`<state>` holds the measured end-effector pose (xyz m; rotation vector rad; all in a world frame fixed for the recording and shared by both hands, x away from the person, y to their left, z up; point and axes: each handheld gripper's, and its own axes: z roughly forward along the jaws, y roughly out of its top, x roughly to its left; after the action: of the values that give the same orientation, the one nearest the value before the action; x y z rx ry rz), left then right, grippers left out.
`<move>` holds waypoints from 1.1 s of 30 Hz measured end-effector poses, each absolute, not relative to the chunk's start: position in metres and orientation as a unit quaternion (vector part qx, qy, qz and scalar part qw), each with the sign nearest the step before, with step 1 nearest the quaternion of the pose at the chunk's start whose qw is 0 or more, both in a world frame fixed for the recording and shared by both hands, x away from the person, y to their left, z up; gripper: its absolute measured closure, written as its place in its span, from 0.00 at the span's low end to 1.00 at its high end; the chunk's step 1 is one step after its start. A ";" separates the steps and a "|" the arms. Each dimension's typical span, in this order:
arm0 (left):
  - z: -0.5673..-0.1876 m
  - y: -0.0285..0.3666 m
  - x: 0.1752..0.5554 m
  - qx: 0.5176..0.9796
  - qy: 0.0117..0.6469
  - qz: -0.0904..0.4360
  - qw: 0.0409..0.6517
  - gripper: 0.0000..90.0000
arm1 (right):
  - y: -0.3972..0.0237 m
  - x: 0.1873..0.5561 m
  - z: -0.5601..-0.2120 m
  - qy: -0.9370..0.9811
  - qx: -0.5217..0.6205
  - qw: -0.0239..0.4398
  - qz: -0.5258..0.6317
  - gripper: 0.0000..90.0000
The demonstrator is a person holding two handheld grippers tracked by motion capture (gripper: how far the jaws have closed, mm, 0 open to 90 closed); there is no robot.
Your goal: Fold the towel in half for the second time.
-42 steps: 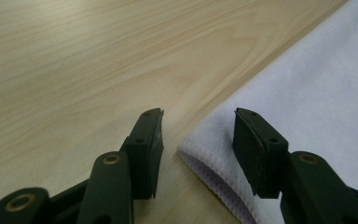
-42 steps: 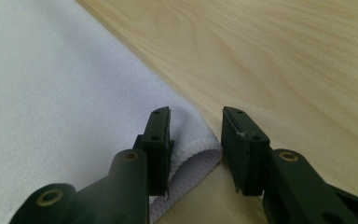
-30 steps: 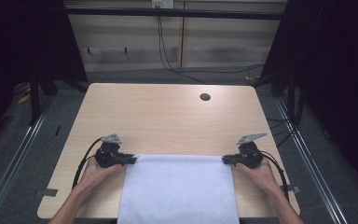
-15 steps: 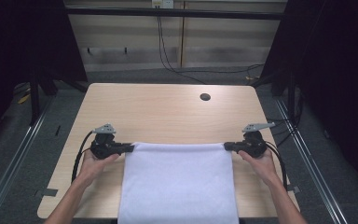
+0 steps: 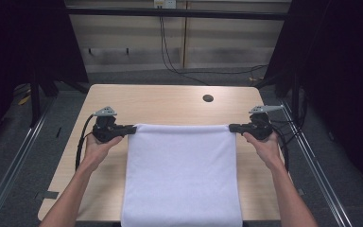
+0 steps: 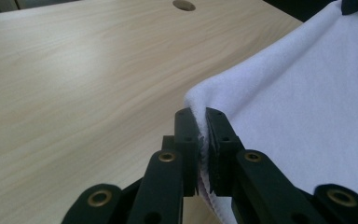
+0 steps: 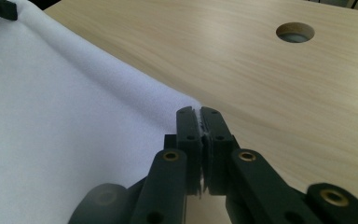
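dark curtains and cables ring a pale wooden tabletop (image 5: 170,101) with a round cable hole (image 5: 208,98) at its far side. a white towel (image 5: 182,175) spans between the hands, its far edge taut and apparently lifted off the wood, the rest running back over the near edge. left gripper (image 5: 127,128) and right gripper (image 5: 235,127) point inward, each with jaws pinched shut on a far corner. both forearms reach forward, level and symmetric, so neither hand is nearer.

Soft, matt white cloth (image 5: 182,175) with a fine nap; smooth pale wood-grain table (image 5: 170,101) at 12 o'clock; matt black plastic jaws.
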<state>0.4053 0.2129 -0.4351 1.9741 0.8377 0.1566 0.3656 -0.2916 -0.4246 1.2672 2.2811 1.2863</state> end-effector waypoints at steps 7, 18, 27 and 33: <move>-0.437 0.212 0.414 0.792 0.352 0.051 0.496 0.94 | -0.296 0.381 -0.422 0.770 0.442 0.107 0.448 0.97; -0.411 0.214 0.437 0.777 0.357 0.070 0.513 0.94 | -0.297 0.401 -0.401 0.758 0.450 0.116 0.458 0.97; -0.406 0.206 0.454 0.764 0.367 0.075 0.525 0.94 | -0.300 0.416 -0.387 0.751 0.465 0.132 0.450 0.97; -0.396 0.202 0.459 0.766 0.365 0.082 0.523 0.94 | -0.300 0.424 -0.381 0.748 0.469 0.137 0.448 0.97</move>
<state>0.4590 0.2024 -0.3960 1.8333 0.8730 0.1965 0.4243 -0.2997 -0.3810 1.3578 2.1649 1.2973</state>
